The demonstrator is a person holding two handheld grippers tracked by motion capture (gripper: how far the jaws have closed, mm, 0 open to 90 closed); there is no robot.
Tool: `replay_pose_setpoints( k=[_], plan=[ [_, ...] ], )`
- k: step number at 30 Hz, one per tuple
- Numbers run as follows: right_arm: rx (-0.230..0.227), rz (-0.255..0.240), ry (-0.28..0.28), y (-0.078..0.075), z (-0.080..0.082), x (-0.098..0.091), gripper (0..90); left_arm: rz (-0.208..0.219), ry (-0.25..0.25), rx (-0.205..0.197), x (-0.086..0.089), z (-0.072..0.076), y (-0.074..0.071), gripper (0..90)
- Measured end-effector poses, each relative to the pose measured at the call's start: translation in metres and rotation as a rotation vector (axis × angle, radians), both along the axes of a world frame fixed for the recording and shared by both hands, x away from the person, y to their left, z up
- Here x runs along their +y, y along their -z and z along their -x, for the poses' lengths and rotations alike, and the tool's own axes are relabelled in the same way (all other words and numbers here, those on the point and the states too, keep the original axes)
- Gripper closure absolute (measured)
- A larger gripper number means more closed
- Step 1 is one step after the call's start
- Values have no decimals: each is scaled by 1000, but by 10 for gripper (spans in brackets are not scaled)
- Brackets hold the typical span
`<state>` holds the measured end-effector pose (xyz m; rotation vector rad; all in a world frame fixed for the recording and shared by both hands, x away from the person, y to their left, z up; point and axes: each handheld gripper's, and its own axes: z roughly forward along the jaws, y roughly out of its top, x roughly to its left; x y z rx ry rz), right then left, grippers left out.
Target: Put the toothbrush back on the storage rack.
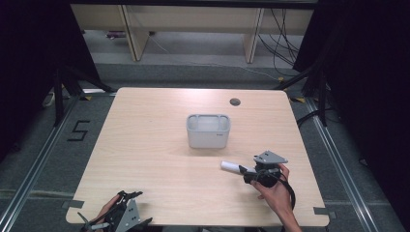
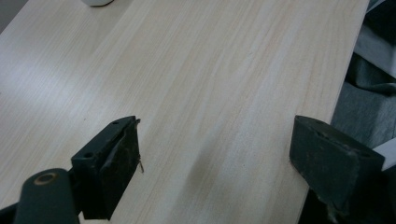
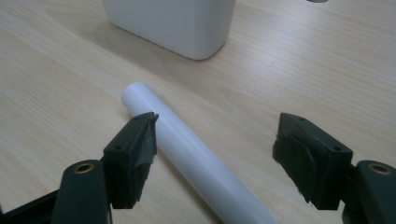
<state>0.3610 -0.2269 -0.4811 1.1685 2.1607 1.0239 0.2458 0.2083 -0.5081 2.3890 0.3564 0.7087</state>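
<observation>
Right gripper [image 3: 215, 154] jaws gaping around the white tube [image 3: 196, 158] (not pinching it yet), so grab stage; next: squeeze, then lift toward the bin [image 1: 208, 130].

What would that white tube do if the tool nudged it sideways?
The white tube is round and lies flat on the table, so it would probably roll. Its surface looks smooth, so it may slip between the pads of the right tool, which stand open around it. It looks straight and stiff, likely light.
</observation>
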Motion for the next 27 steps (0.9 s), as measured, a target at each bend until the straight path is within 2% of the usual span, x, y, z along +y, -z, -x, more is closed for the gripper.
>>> replay_pose_setpoints(
  k=[4,7,9,10,11,14,16,17,24,26,27],
  plan=[
    [2,10,-9,1,-8,8,351,-2,0,3,0,0,0,156],
    [38,5,-18,3,-13,13,414,-4,0,-1,1,0,-1,156],
    [34,13,-26,3,-17,17,456,-8,4,5,1,0,-2,156],
    [38,18,-27,1,-17,20,512,5,-2,-12,-1,0,0,156],
    [38,18,-27,1,-17,20,512,5,-2,-12,-1,0,0,156],
    [32,36,-42,2,-23,26,587,4,5,1,0,0,0,156],
    [44,34,-40,2,-23,28,608,1,6,1,0,0,0,156],
    [38,50,-47,3,-25,29,628,-8,6,4,1,0,-2,156],
    [77,61,-54,8,-31,39,710,6,0,-8,-1,0,0,156],
    [93,67,-50,8,-32,41,739,-6,5,5,0,-1,-2,155],
    [85,80,-55,8,-34,42,779,-5,7,5,0,-1,-2,155]
  ],
)
